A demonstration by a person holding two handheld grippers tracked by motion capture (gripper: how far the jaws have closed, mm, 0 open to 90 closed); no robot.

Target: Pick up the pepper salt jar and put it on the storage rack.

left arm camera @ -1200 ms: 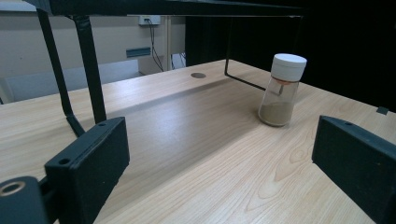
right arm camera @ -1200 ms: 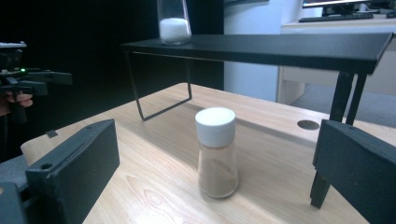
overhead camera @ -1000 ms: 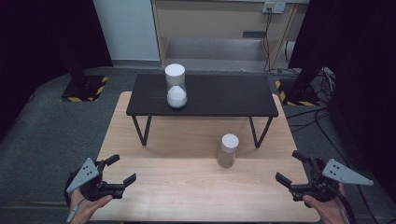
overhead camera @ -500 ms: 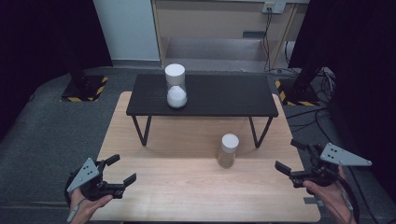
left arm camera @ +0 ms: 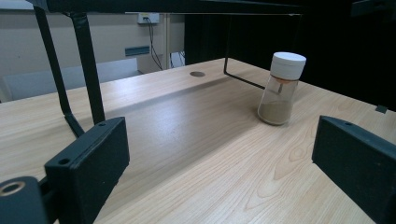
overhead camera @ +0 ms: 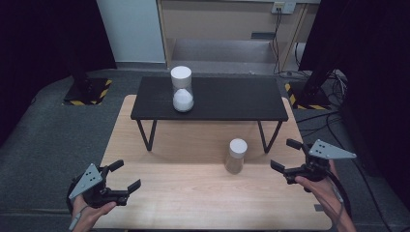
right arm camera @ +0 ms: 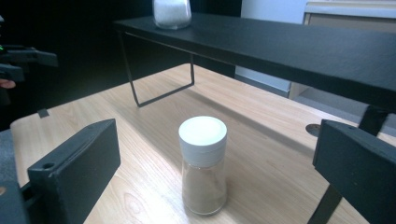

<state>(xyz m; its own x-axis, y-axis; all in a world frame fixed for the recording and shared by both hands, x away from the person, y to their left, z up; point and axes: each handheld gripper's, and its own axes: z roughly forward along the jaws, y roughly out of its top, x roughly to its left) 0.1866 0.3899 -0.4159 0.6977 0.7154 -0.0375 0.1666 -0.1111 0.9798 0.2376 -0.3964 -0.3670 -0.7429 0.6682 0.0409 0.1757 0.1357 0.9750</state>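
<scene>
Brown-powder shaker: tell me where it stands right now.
In the high view the brown-powder shaker stands upright on the wooden table, right of centre, just before the black shelf, nearest the open right gripper.

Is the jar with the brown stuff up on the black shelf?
No, the jar stands on the wooden table, below and in front of the black shelf.

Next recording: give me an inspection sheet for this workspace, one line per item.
Surface: wooden table, with a black shelf standing on it.
Job's things: brown shaker, upright on the table, white cap on.
Clutter: white shaker upright on the shelf.
Grippers: left gripper open, near the table's left corner; right gripper open, aimed at the brown shaker, apart from it.
Cables: one trails from the right gripper; more lie on the floor at right.
Surroundings: dark curtains, grey floor, hazard-striped stand bases.
</scene>
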